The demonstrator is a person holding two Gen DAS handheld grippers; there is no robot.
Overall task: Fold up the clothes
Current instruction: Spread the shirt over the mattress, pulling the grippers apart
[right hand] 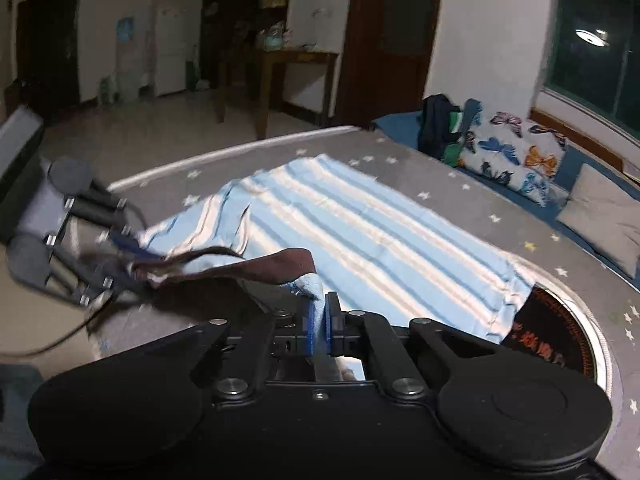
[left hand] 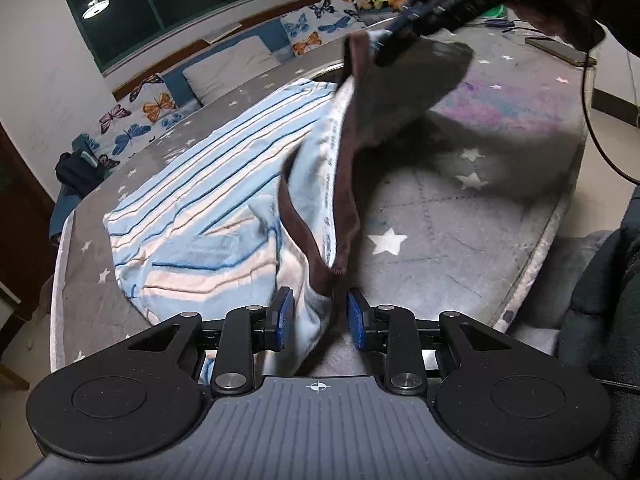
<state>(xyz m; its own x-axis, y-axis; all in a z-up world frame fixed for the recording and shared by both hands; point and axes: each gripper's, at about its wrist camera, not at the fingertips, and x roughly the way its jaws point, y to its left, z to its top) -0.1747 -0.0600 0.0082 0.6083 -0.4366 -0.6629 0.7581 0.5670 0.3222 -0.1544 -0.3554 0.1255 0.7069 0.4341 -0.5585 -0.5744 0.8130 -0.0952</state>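
Overhead, so to speak, the right gripper (left hand: 394, 38) pinches the brown-trimmed edge of a light blue, white and dark-blue striped fleece cloth (left hand: 208, 184), its two blue pads (right hand: 310, 326) closed tight on a fold of pale blue fabric. That corner hangs lifted above the grey star-printed mattress cover (left hand: 440, 220), and the brown hem (left hand: 304, 224) drapes down from it in a loose curve.

Lower down, the left gripper (left hand: 320, 314) sits at the near corner of the same cloth. Its blue pads (left hand: 285, 314) stand apart with a bunch of the fabric between them; the left pad touches the cloth, while the right pad is clear of it (from the right wrist view the left claw is too blurred to say more).

Most of the striped cloth lies spread flat on the mattress cover, stretching away toward the butterfly-printed cushions (left hand: 308, 30) along the far side. A plain grey pillow (left hand: 228, 68) rests beside those cushions, a dark smartphone (left hand: 560, 50) lies on the mattress cover's far right part, and a black round patterned mat (right hand: 560, 336) touches the cloth's far edge.
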